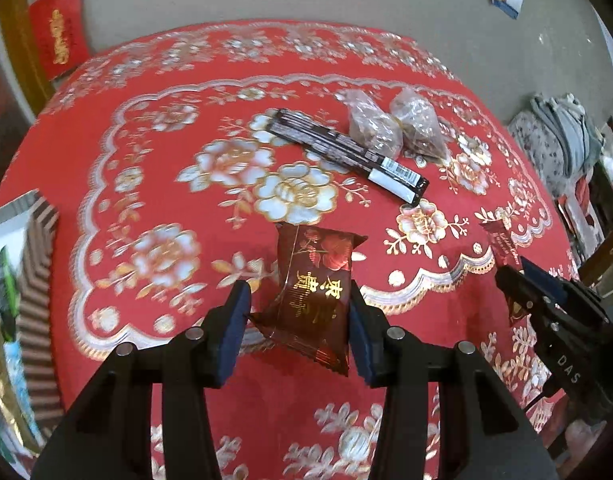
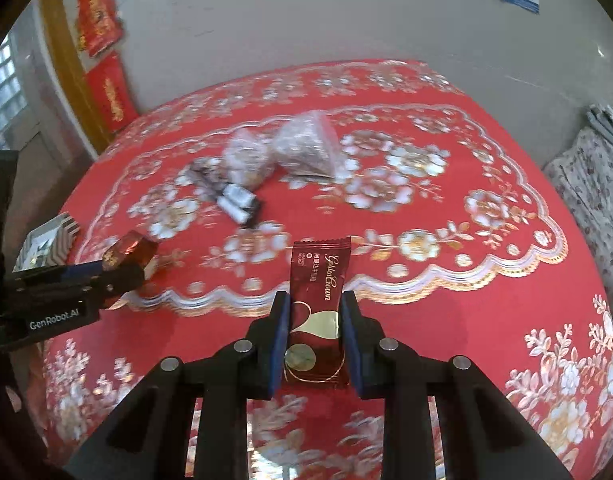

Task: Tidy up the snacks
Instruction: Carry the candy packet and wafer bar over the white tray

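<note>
A dark red date candy [image 1: 314,300] with gold letters is held tilted above the counter. A red Golden Crown candy [image 2: 315,316] stands upright in the other grip. Two black bars [image 1: 346,154] lie together at the middle, touching two clear bags [image 1: 394,124] of brown snacks.

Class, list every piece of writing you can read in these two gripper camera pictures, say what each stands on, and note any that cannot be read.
"GoldenCrown": slim dark red candy wrapper in the right gripper.
"GenRobot.AI": black body of the left gripper.
"DAS": black body of the right gripper.
Gold Chinese characters: dark red flowered snack packet in the left gripper; not read with certainty.
Barcode and print on the long black snack bar: too small.
Red wall posters: blurred.
</note>
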The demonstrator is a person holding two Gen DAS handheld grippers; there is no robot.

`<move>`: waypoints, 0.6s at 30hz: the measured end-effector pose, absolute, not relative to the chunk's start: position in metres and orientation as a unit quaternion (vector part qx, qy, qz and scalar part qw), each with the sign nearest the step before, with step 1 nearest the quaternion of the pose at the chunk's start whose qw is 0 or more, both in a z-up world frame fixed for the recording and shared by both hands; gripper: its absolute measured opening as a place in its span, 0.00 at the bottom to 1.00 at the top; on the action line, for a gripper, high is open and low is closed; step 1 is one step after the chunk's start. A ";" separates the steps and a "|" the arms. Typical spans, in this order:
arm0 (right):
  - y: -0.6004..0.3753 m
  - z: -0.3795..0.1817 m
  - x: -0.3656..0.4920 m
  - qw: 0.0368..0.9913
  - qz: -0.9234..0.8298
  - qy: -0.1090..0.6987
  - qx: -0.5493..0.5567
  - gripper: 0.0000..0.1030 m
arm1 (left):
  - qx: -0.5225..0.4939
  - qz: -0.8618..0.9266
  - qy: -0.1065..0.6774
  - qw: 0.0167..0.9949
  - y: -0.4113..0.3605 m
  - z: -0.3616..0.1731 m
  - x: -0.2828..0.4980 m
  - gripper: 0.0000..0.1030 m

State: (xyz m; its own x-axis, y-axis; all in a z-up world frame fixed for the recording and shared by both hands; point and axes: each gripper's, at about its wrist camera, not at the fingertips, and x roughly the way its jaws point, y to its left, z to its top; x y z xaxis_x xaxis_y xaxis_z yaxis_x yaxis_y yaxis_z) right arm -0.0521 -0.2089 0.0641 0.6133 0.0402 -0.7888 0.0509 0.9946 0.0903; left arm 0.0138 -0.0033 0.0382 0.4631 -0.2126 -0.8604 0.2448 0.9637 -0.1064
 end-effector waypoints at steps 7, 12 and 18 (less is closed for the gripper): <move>-0.160 0.074 -0.055 0.900 0.039 0.432 0.034 0.25 | 0.014 -0.096 0.459 0.883 0.034 0.059 -0.016 0.43; -0.120 0.078 -0.054 0.900 0.069 0.430 0.013 0.25 | 0.005 -0.075 0.448 0.891 0.071 0.064 -0.031 0.43; -0.066 0.082 -0.053 0.898 0.107 0.427 -0.018 0.25 | -0.009 -0.044 0.434 0.900 0.111 0.070 -0.048 0.43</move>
